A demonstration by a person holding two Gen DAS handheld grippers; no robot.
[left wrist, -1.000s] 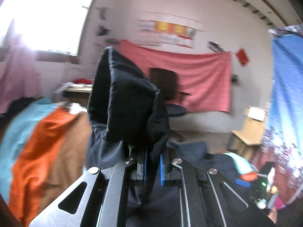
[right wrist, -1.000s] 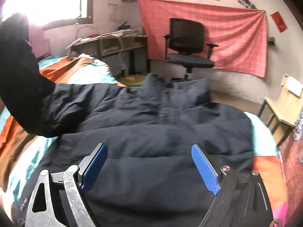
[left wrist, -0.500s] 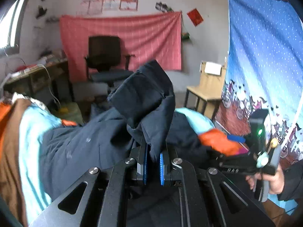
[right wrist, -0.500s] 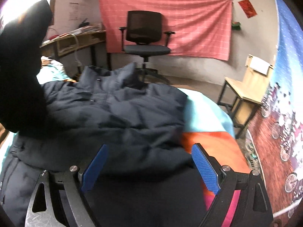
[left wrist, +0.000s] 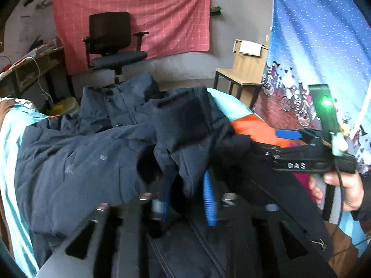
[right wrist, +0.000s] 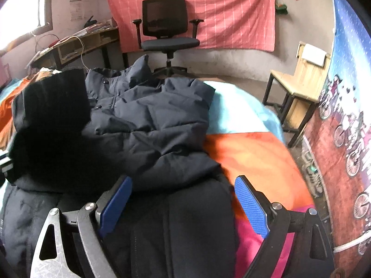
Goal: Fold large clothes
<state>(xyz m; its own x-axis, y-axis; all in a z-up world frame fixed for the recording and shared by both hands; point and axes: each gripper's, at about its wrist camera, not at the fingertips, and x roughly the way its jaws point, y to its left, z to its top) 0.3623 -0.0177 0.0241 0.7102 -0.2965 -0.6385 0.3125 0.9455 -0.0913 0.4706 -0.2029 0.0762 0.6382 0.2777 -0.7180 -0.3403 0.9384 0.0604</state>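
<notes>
A dark navy padded jacket [left wrist: 76, 159] lies spread on the bed, collar toward the far end. Its sleeve [left wrist: 183, 125] is folded across the chest. The sleeve's cuff hangs between the blue pads of my left gripper [left wrist: 185, 197], whose jaws are opening; a gap shows on either side of the cloth. In the right wrist view the same sleeve [right wrist: 51, 120] is a dark bulk on the left of the jacket [right wrist: 157, 120]. My right gripper [right wrist: 183, 206] stands wide open just above the jacket's lower front, holding nothing.
The bed cover [right wrist: 250, 153] has orange, teal and pink bands. A hand [left wrist: 343, 185] grips the right tool at the bed's right side. Beyond the bed: a black office chair [right wrist: 167, 30], a desk [right wrist: 76, 46], a wooden chair [right wrist: 299, 85], a blue printed curtain [left wrist: 324, 53].
My left gripper came down and across to the right with the sleeve, laying it over the jacket, and its pads have parted. The right gripper shifted toward the bed's right side, still open.
</notes>
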